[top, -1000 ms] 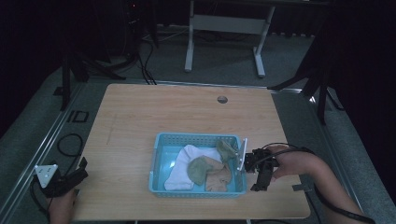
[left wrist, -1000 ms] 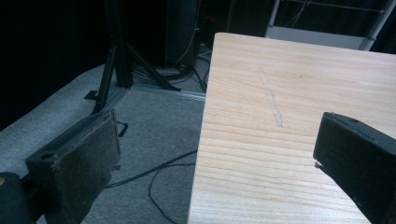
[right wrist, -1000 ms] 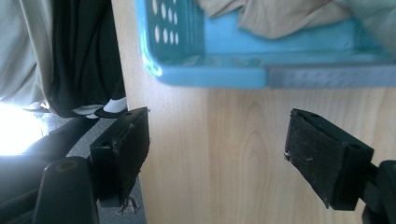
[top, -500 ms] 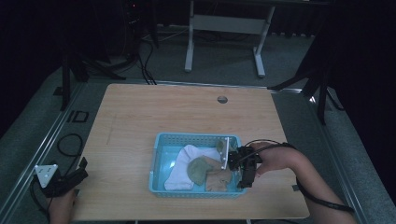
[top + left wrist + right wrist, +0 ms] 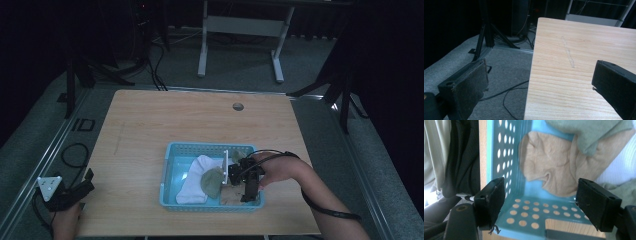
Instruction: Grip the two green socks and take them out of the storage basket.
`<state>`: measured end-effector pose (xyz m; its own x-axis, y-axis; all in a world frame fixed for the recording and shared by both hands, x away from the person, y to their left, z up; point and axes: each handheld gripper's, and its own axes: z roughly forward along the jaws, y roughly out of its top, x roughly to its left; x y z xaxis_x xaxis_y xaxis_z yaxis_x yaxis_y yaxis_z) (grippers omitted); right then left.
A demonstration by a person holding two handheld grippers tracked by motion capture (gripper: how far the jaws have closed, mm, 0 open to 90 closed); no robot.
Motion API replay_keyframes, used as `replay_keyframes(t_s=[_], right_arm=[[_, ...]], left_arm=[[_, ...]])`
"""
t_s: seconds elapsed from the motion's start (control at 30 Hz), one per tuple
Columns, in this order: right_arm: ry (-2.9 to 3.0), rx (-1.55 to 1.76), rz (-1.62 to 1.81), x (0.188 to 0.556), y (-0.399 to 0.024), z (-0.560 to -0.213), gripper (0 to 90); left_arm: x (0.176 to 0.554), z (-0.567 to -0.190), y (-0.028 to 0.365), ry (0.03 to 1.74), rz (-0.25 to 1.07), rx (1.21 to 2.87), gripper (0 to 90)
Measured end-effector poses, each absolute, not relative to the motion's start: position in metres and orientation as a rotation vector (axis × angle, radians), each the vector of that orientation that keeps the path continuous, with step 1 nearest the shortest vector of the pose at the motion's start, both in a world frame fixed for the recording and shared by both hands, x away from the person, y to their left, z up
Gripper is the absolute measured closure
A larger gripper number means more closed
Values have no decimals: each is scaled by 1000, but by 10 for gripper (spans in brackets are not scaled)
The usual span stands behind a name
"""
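A blue perforated basket [image 5: 200, 145] sits on the wooden table [image 5: 175, 120] near its front edge. It holds a white sock [image 5: 196, 181], a green sock [image 5: 212, 181] and a tan sock [image 5: 231, 194]. My right gripper [image 5: 247, 192] hangs over the basket's right end, open and pointing down. In the right gripper view, the right gripper [image 5: 541, 202] straddles the basket's corner wall [image 5: 504, 150], with the tan sock [image 5: 549, 162] beyond it and the green sock [image 5: 594, 132] overlapping that. My left gripper [image 5: 86, 181] rests open off the table's left front corner, and the left gripper [image 5: 541, 85] holds nothing.
A round cable hole [image 5: 238, 106] sits near the table's far edge. Beyond the table stands a white desk frame [image 5: 240, 25]. Cables [image 5: 70, 152] and dark stand legs [image 5: 484, 30] lie on the grey floor to the left. The table's left edge [image 5: 531, 75] runs between the left jaws.
My right gripper has moved left from the basket's right rim to over the tan sock inside it. The left gripper has stayed put.
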<state>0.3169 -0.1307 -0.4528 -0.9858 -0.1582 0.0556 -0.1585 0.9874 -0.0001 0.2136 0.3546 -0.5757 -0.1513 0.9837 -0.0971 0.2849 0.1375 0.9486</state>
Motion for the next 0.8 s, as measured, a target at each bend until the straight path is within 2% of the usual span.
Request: replay_keyframes(t_s=[0.8], right_arm=[[-3119,307,10,335,-82,-460,234]], left_arm=[[214,-576,355,1579,1055,1268,7]])
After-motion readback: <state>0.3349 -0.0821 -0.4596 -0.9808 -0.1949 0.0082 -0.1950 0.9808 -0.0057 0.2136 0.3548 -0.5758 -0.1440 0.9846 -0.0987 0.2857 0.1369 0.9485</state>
